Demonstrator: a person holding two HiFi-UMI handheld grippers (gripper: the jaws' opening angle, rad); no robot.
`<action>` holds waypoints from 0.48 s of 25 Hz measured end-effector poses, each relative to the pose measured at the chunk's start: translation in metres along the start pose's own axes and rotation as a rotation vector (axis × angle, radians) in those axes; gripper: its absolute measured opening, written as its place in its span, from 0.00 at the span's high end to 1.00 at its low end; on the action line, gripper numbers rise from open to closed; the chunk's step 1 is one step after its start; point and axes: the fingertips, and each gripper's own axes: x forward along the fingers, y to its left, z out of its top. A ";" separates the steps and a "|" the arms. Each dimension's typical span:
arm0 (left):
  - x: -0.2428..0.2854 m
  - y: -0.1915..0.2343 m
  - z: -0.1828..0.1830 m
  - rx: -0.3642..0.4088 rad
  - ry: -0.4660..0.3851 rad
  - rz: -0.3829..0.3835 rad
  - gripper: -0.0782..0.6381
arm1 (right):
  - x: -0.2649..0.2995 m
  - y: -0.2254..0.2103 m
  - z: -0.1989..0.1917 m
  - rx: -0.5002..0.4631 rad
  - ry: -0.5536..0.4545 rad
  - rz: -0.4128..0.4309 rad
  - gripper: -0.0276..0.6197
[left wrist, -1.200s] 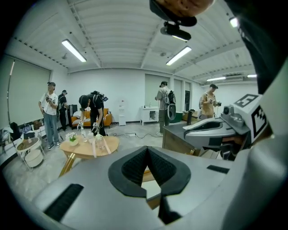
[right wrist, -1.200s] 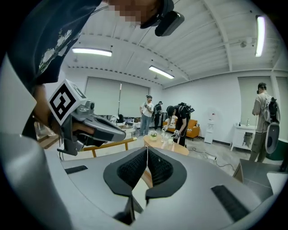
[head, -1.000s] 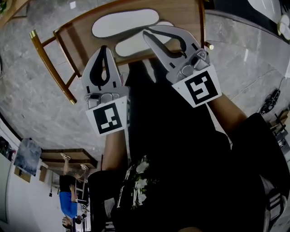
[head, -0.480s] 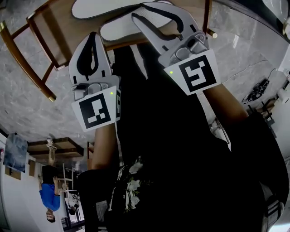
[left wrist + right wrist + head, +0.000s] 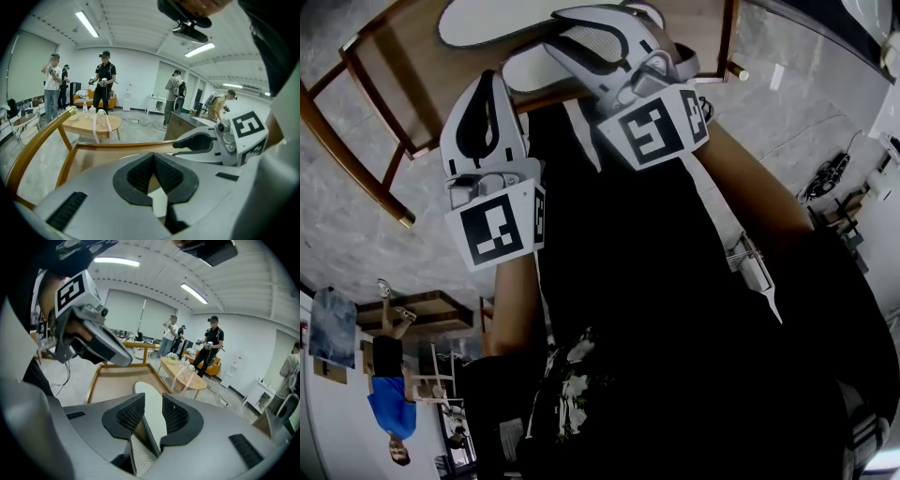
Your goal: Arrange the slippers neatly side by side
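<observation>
Where slippers [image 5: 492, 21] lie, black-square marker cubes [image 5: 494, 228]

No words or numbers can be read anywhere. The left cube [image 5: 495, 228] and the right cube [image 5: 653, 128] show only black and white squares, not letters.

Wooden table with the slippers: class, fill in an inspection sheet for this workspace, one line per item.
Surface: low brown wooden table with a raised rim, standing on grey marbled floor.
Job's things: two flat white slippers on the table, far slipper and near slipper, close together but staggered.
Clutter: nothing seen.
Grippers: left gripper shut and empty, above the table's near edge. Right gripper open, its fingers have just been opening, apparently with the near slipper's edge between them, unpinched.
Cables: black cable on the floor at right.
Surroundings: standing people, round wooden coffee table.
</observation>
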 end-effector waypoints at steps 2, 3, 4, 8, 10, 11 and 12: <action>0.000 0.002 -0.003 0.000 0.010 -0.002 0.89 | 0.009 0.007 -0.009 -0.057 0.025 0.029 0.79; 0.000 0.003 -0.005 -0.001 0.015 -0.005 0.89 | 0.013 0.011 -0.013 -0.083 0.036 0.048 0.78; 0.001 0.004 -0.007 -0.001 0.018 -0.008 0.89 | 0.017 0.015 -0.017 -0.110 0.046 0.066 0.78; 0.001 0.010 -0.009 0.010 0.029 -0.022 0.89 | 0.033 0.033 -0.026 -0.206 0.071 0.121 0.75; 0.000 0.012 -0.010 0.015 0.035 -0.022 0.89 | 0.040 0.038 -0.030 -0.237 0.081 0.127 0.73; 0.000 0.012 -0.011 0.014 0.038 -0.023 0.89 | 0.043 0.040 -0.032 -0.250 0.088 0.123 0.72; 0.000 0.012 -0.013 0.013 0.043 -0.025 0.89 | 0.045 0.041 -0.035 -0.263 0.095 0.116 0.71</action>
